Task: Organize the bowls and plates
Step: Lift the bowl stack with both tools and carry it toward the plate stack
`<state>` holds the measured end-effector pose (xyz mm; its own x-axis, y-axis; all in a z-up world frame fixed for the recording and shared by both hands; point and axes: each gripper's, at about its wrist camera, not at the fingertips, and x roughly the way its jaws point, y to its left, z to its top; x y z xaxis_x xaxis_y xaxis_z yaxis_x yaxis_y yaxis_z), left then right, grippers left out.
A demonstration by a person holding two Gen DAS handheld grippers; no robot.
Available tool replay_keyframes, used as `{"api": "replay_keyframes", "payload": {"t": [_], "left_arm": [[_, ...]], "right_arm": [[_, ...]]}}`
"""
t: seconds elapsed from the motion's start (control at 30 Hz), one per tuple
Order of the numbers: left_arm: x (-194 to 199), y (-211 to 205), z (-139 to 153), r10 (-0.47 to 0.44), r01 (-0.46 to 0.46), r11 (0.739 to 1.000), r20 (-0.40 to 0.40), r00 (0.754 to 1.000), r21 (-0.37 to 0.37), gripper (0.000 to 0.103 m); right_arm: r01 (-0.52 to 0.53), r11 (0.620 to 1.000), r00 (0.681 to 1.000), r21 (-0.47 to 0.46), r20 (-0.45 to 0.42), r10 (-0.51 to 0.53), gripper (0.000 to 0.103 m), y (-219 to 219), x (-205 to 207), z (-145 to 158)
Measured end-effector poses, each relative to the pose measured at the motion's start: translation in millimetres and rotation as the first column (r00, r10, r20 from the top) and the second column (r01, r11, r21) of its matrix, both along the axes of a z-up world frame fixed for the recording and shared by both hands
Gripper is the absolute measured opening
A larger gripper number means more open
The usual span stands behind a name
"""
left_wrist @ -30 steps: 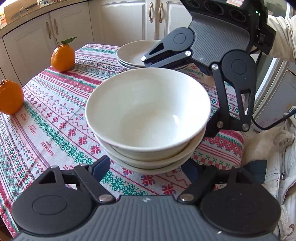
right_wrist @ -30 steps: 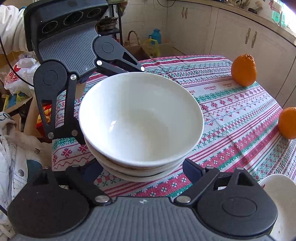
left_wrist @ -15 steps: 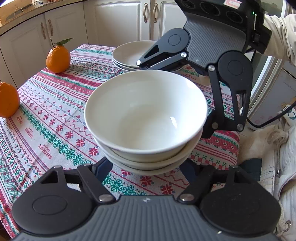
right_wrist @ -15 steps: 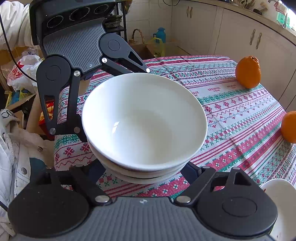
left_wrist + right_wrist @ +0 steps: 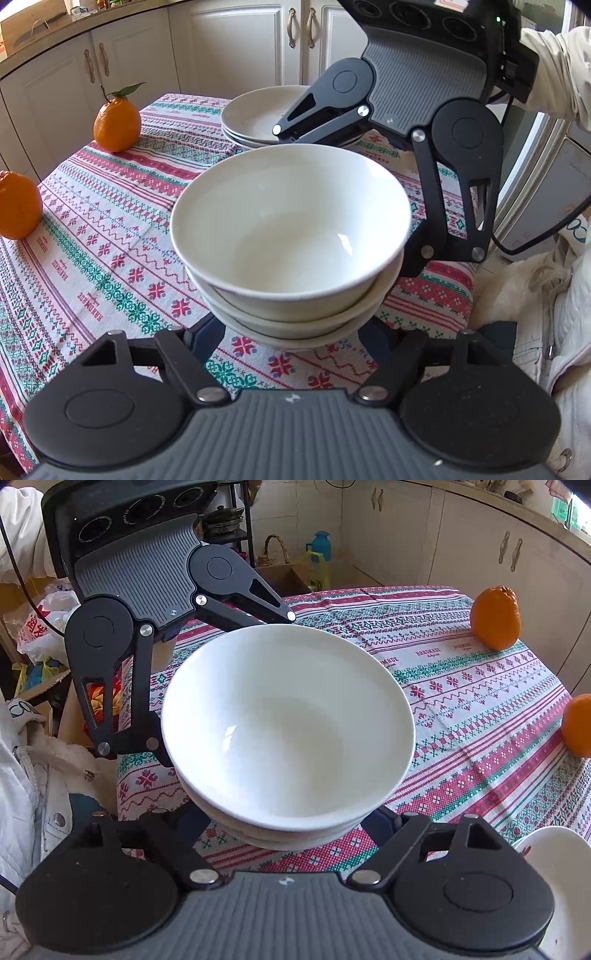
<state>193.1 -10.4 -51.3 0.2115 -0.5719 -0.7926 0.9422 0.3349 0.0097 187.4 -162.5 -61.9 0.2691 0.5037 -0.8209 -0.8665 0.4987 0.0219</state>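
A stack of three white bowls [image 5: 291,236] fills the middle of both wrist views [image 5: 288,727], above the patterned tablecloth. My left gripper [image 5: 291,339] has its fingers spread around the near side of the bottom bowl. My right gripper [image 5: 288,827] does the same from the opposite side, and it shows facing me in the left wrist view [image 5: 424,110]. The fingertips are hidden under the bowls. A stack of white plates [image 5: 258,114] stands on the table behind the bowls, and its edge shows in the right wrist view [image 5: 554,871].
Two oranges [image 5: 116,123] [image 5: 18,210] sit on the left part of the table [image 5: 92,258]; they show at the right in the right wrist view [image 5: 496,618] [image 5: 578,725]. White kitchen cabinets [image 5: 240,44] stand behind. The table edge and bags [image 5: 40,627] lie beyond the bowls.
Both grippers and the bowl stack have stayed together and shifted slightly over the table; the plate stack and oranges appear a little further off to the side.
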Motion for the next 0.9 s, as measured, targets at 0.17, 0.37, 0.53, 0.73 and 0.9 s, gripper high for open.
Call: {"api": "replay_keyframes", "payload": {"t": [0.17, 0.37, 0.53, 0.73, 0.9], "left_arm": [[-5.5, -10.2, 10.3, 0.002, -0.002, 1.000, 0.017, 1.000, -0.009, 0.078], [-8.3, -32.9, 23.2, -0.005, 0.006, 1.000, 0.048, 0.999, -0.025, 0.078], [-3.5, -61.3, 32.1, -0.023, 0.026, 0.999, 0.069, 0.997, -0.047, 0.078], [9.0, -100.9, 40.2, -0.059, 0.066, 0.996, 0.104, 0.993, -0.067, 0.078], [25.9, -132.5, 38.8, -0.086, 0.095, 0.993, 0.118, 0.989, -0.075, 0.078]], "right_arm": [[0.002, 1.000, 1.000, 0.012, 0.015, -0.002, 0.089, -11.1, -6.0, 8.3], [0.009, 1.000, 0.998, 0.004, 0.054, -0.009, 0.089, -34.0, -11.7, 24.8], [0.027, 1.000, 0.996, -0.009, 0.087, -0.027, 0.089, -63.7, -12.6, 38.2], [0.069, 0.997, 0.989, -0.027, 0.131, -0.065, 0.089, -101.5, -8.8, 51.0], [0.109, 0.993, 0.982, -0.046, 0.159, -0.101, 0.089, -130.2, -0.2, 54.3]]}}
